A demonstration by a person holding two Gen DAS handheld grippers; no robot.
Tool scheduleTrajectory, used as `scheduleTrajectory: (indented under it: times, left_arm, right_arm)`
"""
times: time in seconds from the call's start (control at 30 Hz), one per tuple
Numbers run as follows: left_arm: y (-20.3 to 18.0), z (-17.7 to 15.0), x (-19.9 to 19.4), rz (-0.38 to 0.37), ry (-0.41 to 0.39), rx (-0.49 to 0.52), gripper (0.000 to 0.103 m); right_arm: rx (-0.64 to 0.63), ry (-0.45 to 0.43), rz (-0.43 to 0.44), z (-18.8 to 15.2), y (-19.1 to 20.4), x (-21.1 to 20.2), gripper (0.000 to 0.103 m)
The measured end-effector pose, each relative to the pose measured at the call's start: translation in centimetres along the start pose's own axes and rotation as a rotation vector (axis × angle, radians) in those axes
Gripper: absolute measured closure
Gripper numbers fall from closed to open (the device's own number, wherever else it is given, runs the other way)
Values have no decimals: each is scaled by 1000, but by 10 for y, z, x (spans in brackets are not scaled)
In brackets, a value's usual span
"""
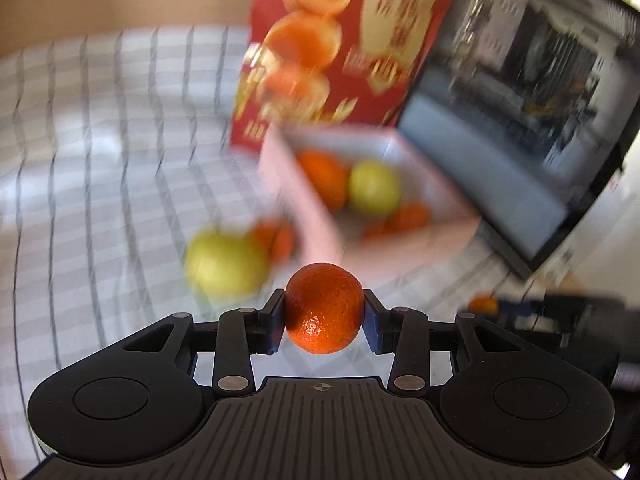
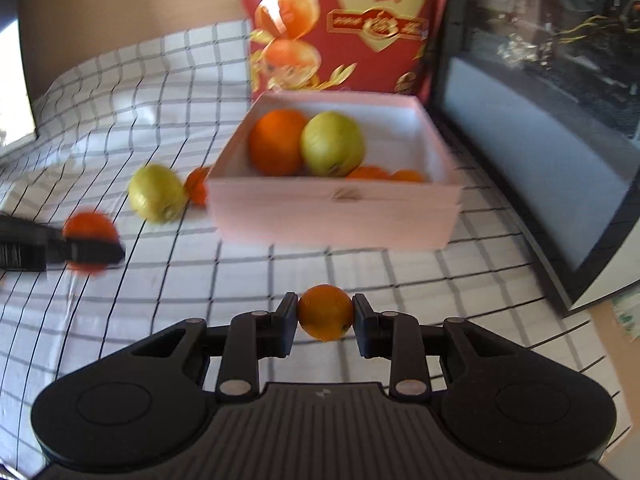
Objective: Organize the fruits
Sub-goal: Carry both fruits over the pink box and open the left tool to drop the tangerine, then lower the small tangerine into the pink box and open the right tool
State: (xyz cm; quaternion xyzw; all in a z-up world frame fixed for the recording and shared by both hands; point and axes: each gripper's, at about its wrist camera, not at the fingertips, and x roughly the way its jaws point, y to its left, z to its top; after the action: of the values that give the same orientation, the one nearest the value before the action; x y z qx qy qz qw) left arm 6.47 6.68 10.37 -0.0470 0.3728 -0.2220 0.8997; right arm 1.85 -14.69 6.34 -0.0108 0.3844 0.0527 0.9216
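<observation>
Checked cloth (image 2: 160,92) underneath, pink box (image 2: 336,216) at twelve o'clock. Left gripper (image 1: 324,314) squeezing a small orange (image 1: 324,308); right gripper (image 2: 325,314) squeezing a smaller orange (image 2: 326,312). Best to lift both over the rim, then open gently. Green fruit (image 2: 157,192) waiting at ten o'clock.

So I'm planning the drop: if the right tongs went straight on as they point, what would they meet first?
Probably the near wall of the pink box, though the checked cloth may come first.
</observation>
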Motion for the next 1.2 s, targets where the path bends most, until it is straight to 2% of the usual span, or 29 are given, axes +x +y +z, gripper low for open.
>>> scheduleTrajectory:
  times: [0.13, 0.27, 0.47, 0.57, 0.7, 0.83, 0.97, 1.1, 1.2]
  left_arm:
    - [-22, 57, 8, -39, -77, 41, 59]
    - [-44, 105, 37, -61, -88, 73, 59]
    - [-52, 124, 108, -114, 4, -9, 58]
    - [-49, 134, 129, -111, -3, -54, 54]
    - [-42, 139, 123, -124, -56, -73, 55]
    - [-24, 122, 96, -101, -68, -86, 55]
    - [-3, 79, 56, -64, -85, -70, 55]
    - [18, 26, 20, 20, -65, -62, 55]
    - [38, -8, 0, 73, -27, -118, 55]
  right_arm:
    - [36, -40, -18, 9, -17, -7, 75]
    - [66, -62, -37, 10, -29, -12, 75]
    - [122, -71, -60, -2, -42, -20, 75]
    - [139, -62, -74, -10, -48, -23, 75]
    - [155, -40, -91, -16, -58, -20, 75]
    - [169, -23, -88, -14, -63, -13, 75]
    - [138, -44, -52, 2, -59, -11, 75]
    - [82, -80, 7, 43, -55, -6, 75]
    - [60, -106, 44, 88, -54, 5, 75]
